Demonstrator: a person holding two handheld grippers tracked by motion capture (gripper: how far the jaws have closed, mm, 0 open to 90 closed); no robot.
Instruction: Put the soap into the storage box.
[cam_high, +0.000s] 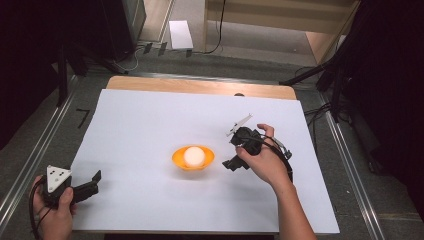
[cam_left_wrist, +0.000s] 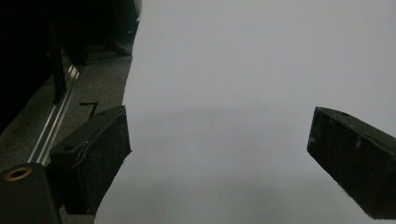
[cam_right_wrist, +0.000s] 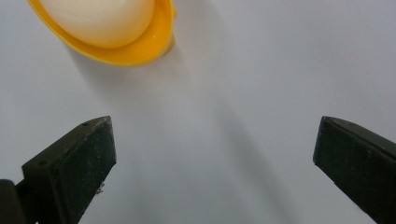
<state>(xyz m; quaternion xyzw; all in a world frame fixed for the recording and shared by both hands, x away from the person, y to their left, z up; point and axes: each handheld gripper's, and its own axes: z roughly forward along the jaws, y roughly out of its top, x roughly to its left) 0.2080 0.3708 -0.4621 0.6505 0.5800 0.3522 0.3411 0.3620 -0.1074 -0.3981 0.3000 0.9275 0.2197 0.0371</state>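
Left gripper (cam_high: 95, 181) jaws spread, well apart from orange bowl (cam_high: 178, 161) w/ white ball (cam_high: 194, 156), right gripper (cam_high: 229, 163) jaws spread, just beside bowl

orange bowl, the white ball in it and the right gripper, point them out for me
orange bowl (cam_high: 176, 159), high view, on its left rim.
white ball (cam_high: 194, 156), high view, on the ball's top.
right gripper (cam_right_wrist: 212, 161), right gripper view, midway between its two open black jaws.
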